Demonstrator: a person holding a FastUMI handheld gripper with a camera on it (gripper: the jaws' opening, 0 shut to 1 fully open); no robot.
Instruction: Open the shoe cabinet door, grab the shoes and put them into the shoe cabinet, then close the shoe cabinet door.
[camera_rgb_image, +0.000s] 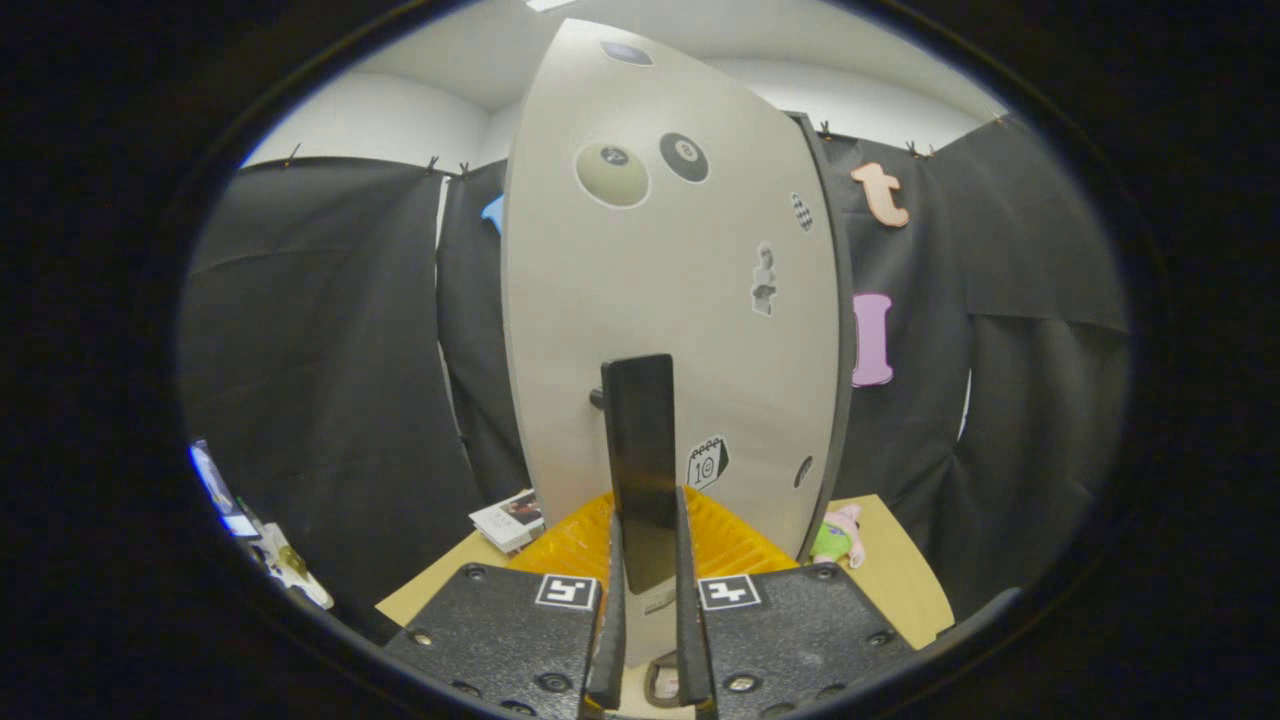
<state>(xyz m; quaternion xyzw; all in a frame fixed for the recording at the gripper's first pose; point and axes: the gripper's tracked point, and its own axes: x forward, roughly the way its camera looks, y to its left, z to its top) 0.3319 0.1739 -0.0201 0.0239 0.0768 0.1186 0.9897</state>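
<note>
Gripper (650, 610) clenched on the dark flat handle (638, 460), both fingers pressed against its sides, handle standing upright between them. Directly ahead, the pale cabinet door (660, 280), with stickers on its face. Low behind the fingers, an orange tray (735, 540) on the wooden table (890, 570). To the right, near the door edge, a small plush toy (838, 535). To the left, a booklet (510, 520).

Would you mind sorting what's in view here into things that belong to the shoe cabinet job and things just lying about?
For the job:
- cabinet door
- door handle, clamped between the gripper fingers

Lying about:
- orange tray
- booklets
- soft toy
- table
</note>
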